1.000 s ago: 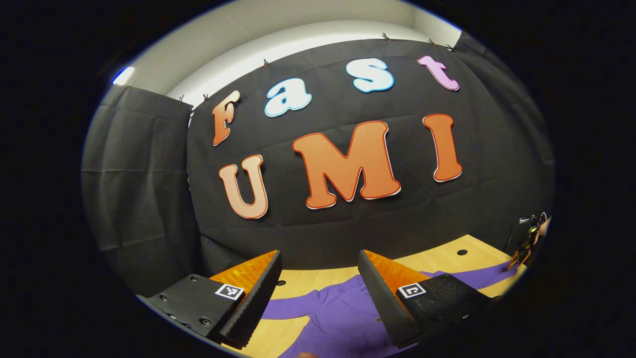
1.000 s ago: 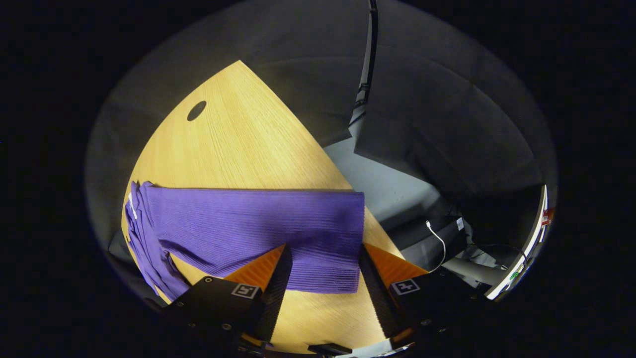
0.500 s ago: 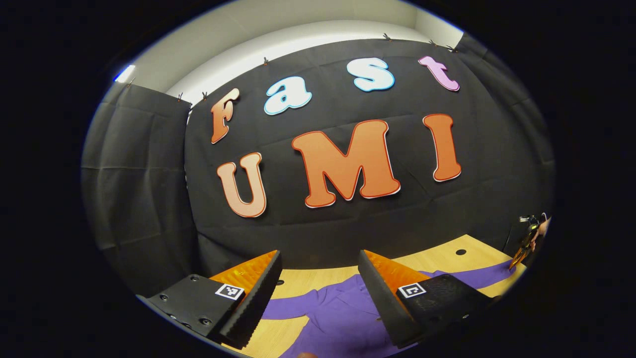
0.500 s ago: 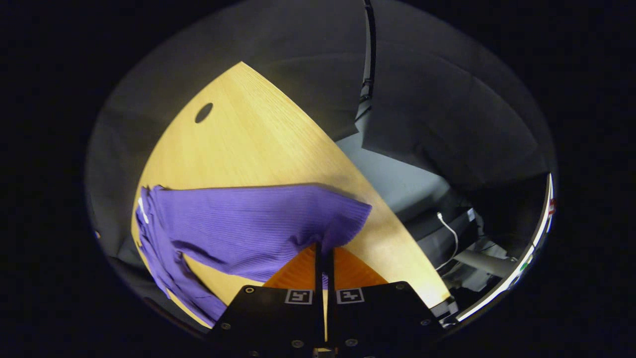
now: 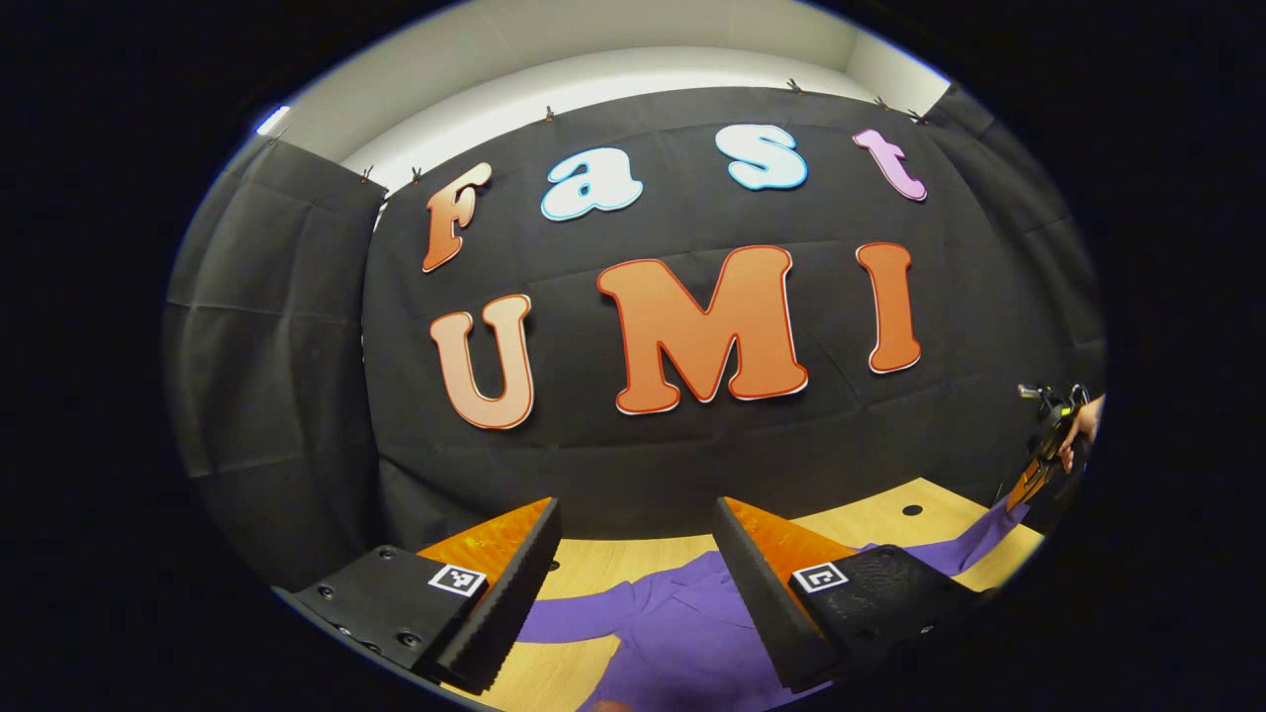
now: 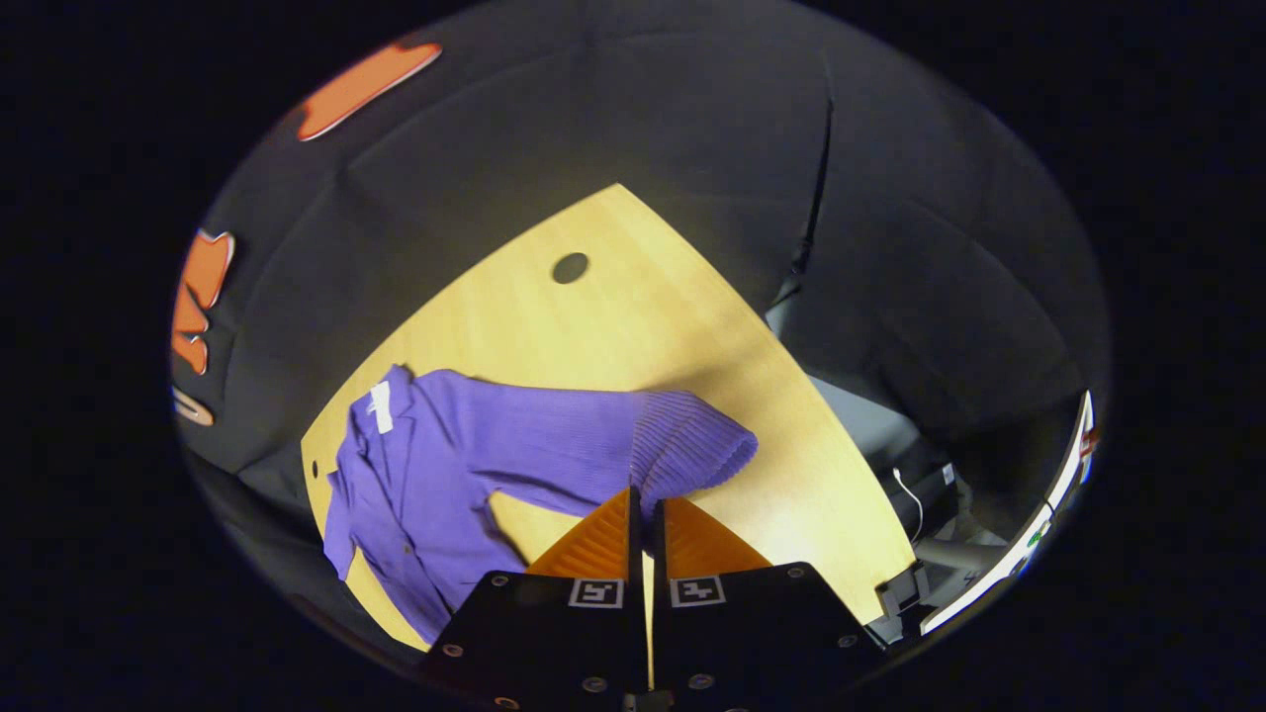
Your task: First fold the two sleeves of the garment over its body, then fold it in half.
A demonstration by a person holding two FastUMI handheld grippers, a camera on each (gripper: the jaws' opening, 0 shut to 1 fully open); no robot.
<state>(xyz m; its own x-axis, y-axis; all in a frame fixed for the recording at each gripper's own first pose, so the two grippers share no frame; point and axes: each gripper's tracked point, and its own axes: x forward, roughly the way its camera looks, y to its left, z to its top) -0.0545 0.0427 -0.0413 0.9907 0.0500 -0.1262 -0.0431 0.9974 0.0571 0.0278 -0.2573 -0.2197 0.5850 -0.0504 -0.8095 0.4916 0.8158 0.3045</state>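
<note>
A purple ribbed garment lies on the wooden table, with a white label at its collar. My right gripper is shut on the cuff of one long sleeve and holds it off the table. In the left gripper view, that same gripper sits in a hand at the far right, with the sleeve end rising to it. My left gripper hangs open above the garment's body, with nothing between its fingers.
The table has a round hole near its far side and another by the lifted sleeve. Past the table's right edge are the floor, a cable and some equipment. Black cloth walls close in behind.
My right gripper went from open around the flat cuff to shut on it, then lifted it and drew back. The sleeve now bends upward. The left gripper barely moved.
</note>
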